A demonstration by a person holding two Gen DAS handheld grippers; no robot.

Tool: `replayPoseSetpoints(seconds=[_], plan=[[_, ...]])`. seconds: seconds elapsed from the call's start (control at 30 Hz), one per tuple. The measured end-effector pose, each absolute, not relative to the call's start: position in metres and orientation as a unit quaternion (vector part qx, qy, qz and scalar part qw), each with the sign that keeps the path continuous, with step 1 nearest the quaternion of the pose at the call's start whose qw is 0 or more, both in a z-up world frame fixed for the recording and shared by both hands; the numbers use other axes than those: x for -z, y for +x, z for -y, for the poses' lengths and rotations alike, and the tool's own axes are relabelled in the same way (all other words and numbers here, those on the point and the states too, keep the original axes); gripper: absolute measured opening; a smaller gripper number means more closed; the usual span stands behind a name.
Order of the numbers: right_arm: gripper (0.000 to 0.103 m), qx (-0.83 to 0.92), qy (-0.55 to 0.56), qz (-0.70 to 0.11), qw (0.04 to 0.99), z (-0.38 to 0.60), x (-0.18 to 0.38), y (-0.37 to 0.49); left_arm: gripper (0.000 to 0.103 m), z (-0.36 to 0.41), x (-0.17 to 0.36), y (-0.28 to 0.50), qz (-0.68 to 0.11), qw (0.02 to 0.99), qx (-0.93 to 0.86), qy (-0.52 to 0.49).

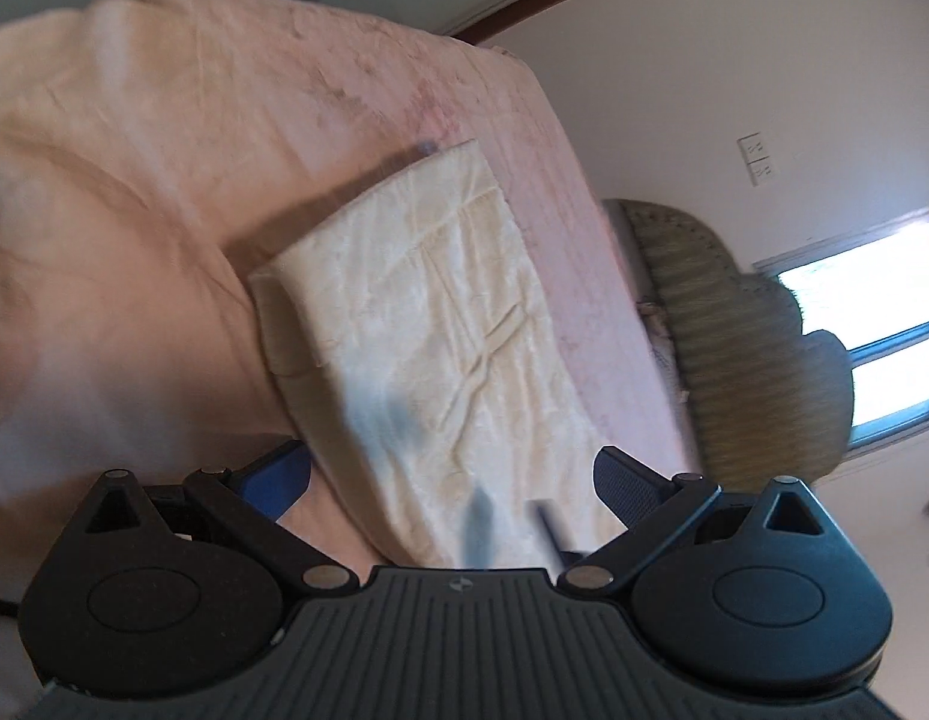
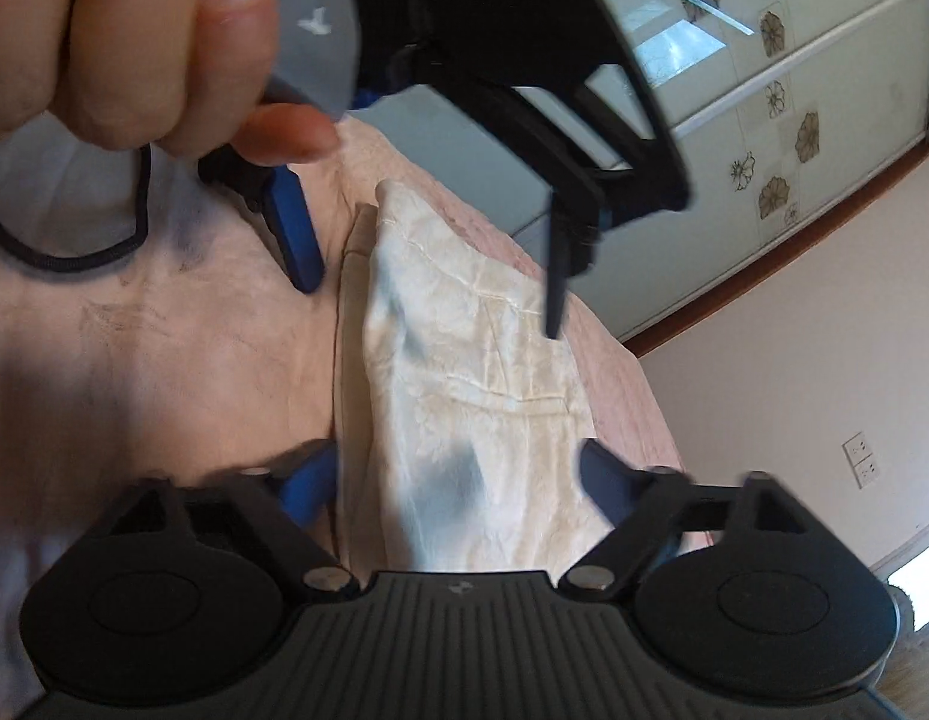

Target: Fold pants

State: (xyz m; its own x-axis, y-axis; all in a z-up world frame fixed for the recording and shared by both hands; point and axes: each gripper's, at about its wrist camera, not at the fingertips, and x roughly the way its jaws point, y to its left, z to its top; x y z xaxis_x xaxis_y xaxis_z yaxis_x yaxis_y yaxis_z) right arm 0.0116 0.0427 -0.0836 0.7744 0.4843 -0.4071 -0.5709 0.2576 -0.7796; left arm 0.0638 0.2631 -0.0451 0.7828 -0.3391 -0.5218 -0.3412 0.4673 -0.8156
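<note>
**Inspector:** Report the hazards, left of frame to right.

**Operator:** In the right wrist view, upper left, I see the person's hand (image 2: pixel 164 42) on the left gripper (image 2: pixel 431 294). Its jaws stand apart, one blue finger (image 2: pixel 293 234) over the pink bedspread (image 2: pixel 164 360), the other over the cloth. The folded pants (image 2: pixel 464 396) lie centre frame, a cream packet near the bed's far edge. My right gripper (image 2: pixel 458 480) straddles the packet's near end, jaws apart, with no pad that I can see pressing on the cloth.

**Inspector:** Risk?

**Operator:** I judge three. The two tools sit close over one small bundle, so they could knock together. A finger dragged across the top layer could pull the fold open (the loose edge at centre left looks thick and unsecured). And the packet lies near the bed's edge at right; a push could send it off.

**Inspector:** What can't you confirm?

**Operator:** Both views are motion-blurred. In the left wrist view the left gripper (image 1: pixel 452 480) shows its jaws apart, but dark smears cross the pants (image 1: pixel 428 324) at bottom centre, so contact there is unclear. The packet's near end is hidden behind the gripper bodies.
</note>
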Motion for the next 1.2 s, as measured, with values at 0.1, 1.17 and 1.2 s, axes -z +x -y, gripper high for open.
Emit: replayPoseSetpoints(seconds=[0.1, 1.17, 1.2], plan=[[0.032, -0.342, -0.511, -0.045, 0.787, -0.046, 0.085, 0.014, 0.101, -0.264, 0.052, 0.07, -0.317, 0.783, 0.003, -0.535], [0.044, -0.428, -0.062, -0.259, 0.864, 0.029, 0.005, 0.182, 0.012, -0.146, -0.057, 0.098, -0.215, 0.96, -0.063, -0.17], [0.044, -0.43, -0.052, -0.242, 0.868, 0.035, -0.002, 0.181, 0.012, -0.132, -0.065, 0.093, -0.208, 0.965, -0.054, -0.153]])
